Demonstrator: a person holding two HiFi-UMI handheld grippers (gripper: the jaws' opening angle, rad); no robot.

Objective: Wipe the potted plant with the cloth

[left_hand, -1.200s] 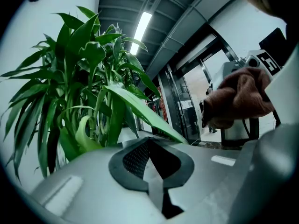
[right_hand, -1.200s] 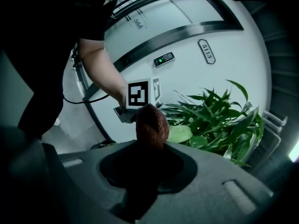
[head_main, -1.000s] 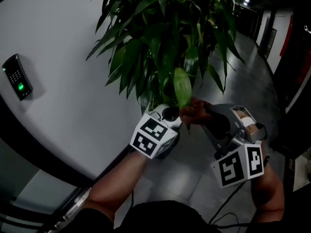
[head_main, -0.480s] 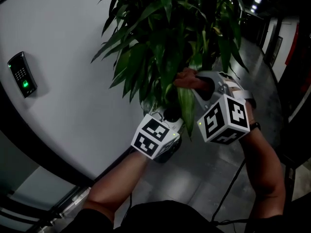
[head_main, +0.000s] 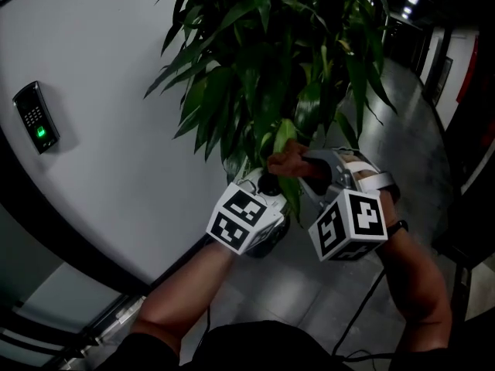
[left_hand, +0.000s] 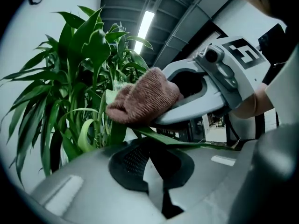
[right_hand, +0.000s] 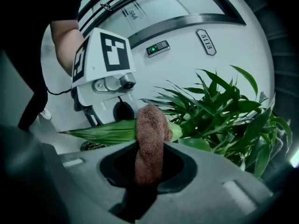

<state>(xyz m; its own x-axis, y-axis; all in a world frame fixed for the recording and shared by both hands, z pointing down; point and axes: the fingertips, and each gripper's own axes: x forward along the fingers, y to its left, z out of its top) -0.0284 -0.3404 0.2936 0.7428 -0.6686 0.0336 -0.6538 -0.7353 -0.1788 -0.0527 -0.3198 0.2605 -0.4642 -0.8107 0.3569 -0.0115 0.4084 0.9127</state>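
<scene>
The potted plant [head_main: 263, 60] fills the upper centre of the head view, its long leaves hanging toward the two grippers at lower centre. The right gripper [head_main: 308, 163] has its fingers clamped on a reddish-brown cloth [head_main: 288, 163]; the right gripper view shows the cloth [right_hand: 150, 134] rising from between them as a folded wad, its top resting against one broad leaf [right_hand: 107, 130] that runs across the middle of that picture. The left gripper [head_main: 267, 184] sits just beside it, at the left of the pair; in the left gripper view its fingers look pressed together with nothing plainly between them, and the same leaf [left_hand: 187, 143] lies across their tips, with the cloth [left_hand: 142, 99] on top of it.

So the leaf seems sandwiched between a support beneath and the cloth above, mid-wipe. The likely trouble is the leaf sliding off the left fingers, since it appears only propped and not pinched; the wad would then push it aside instead of cleaning it. Too firm a drag toward the tip could crease or tear the leaf, or tug its stem; a loose fold of cloth might snag neighbouring leaves. The two grippers are also very near each other, so a careless stroke could knock them together.
</scene>
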